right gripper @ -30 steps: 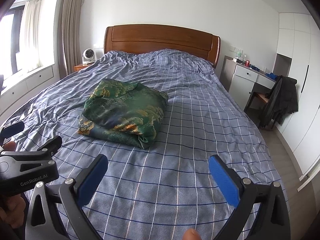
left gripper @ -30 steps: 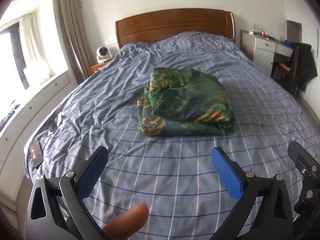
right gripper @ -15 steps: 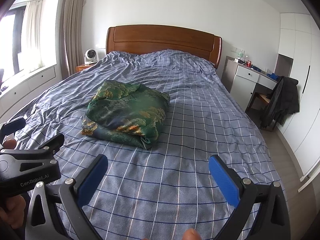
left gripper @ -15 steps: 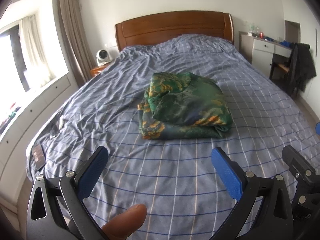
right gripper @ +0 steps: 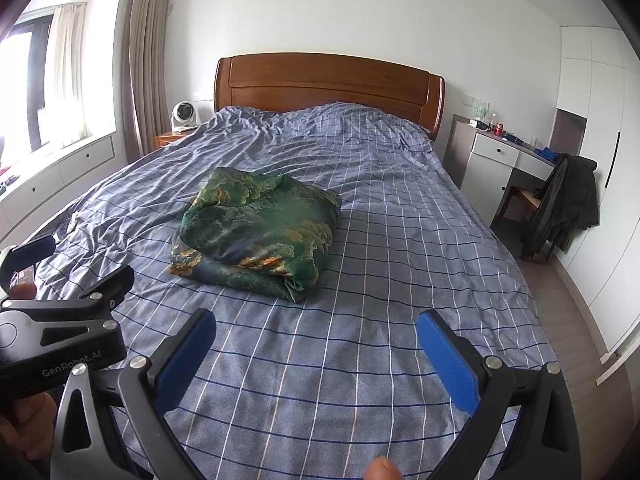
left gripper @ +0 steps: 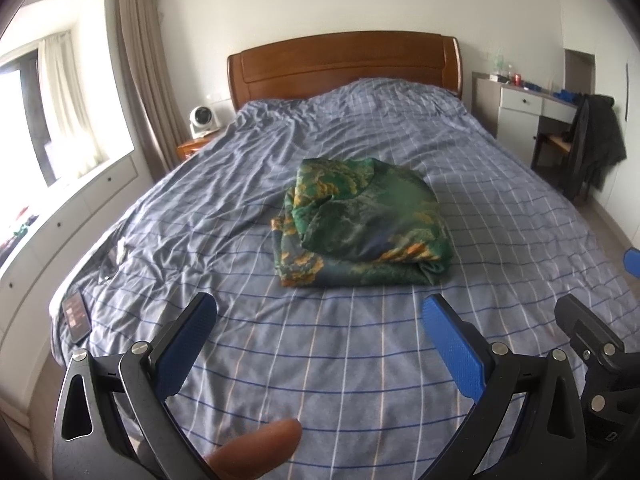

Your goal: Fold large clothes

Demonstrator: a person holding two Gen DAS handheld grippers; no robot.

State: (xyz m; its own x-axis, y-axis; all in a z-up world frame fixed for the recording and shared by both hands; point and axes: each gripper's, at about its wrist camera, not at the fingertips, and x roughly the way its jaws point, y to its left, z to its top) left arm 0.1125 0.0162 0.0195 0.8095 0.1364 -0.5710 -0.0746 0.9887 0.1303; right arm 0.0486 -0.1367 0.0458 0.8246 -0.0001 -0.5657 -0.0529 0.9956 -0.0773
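A green garment with orange and blue print (left gripper: 362,222) lies folded in a compact bundle in the middle of the blue checked bed (left gripper: 320,360); it also shows in the right wrist view (right gripper: 258,230). My left gripper (left gripper: 316,320) is open and empty, held above the foot of the bed, well short of the bundle. My right gripper (right gripper: 316,332) is open and empty too, at the foot of the bed to the right of the left one. The left gripper's body shows at the left edge of the right wrist view (right gripper: 60,340).
A wooden headboard (left gripper: 344,64) stands at the far end. A phone (left gripper: 76,314) lies on the bed's near left corner. A white fan (left gripper: 200,120) sits on the nightstand. A desk and chair with a dark jacket (right gripper: 564,208) stand to the right.
Both grippers have drawn back from the bundle and risen a little; the garment looks smaller and farther. The jaws stayed open.
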